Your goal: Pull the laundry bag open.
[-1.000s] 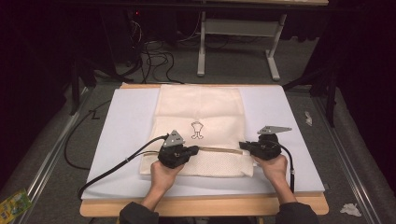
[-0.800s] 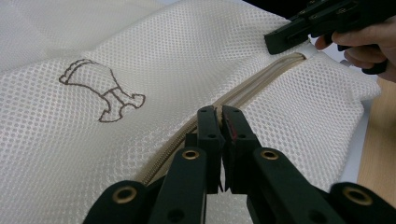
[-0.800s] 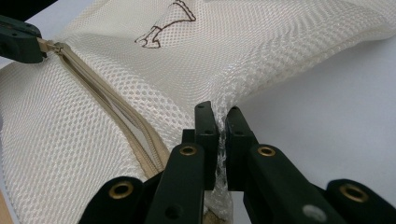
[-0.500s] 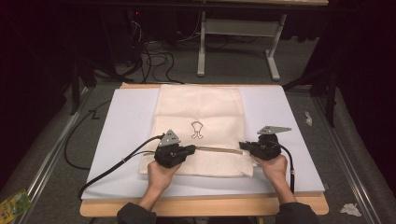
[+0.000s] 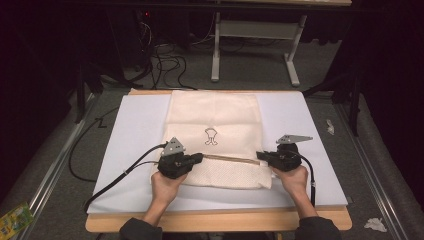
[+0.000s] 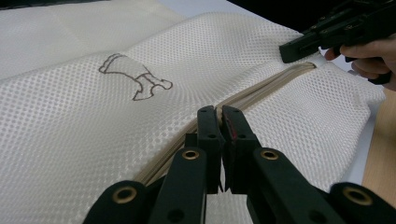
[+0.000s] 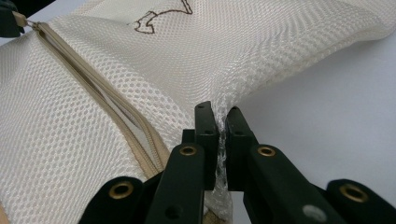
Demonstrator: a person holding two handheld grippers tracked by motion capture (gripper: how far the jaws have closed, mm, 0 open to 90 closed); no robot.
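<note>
The mesh bag [image 5: 215, 140] lies flat on the worktop [image 5: 310, 165], its zipper [image 5: 230, 158] running left-right between both hand-held grippers: left [image 5: 199, 159] clamped on the zipper pull, right [image 5: 260, 156] clamped on mesh.

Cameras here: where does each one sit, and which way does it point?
High view: above the table's near edge, looking forward and down at the mesh bag; forearms and both hands show.
Left gripper view: rides the left claw, looking along the zipper.
Right gripper view: rides the right claw, pinching the bag's edge.
All share the bag's drawing.
</note>
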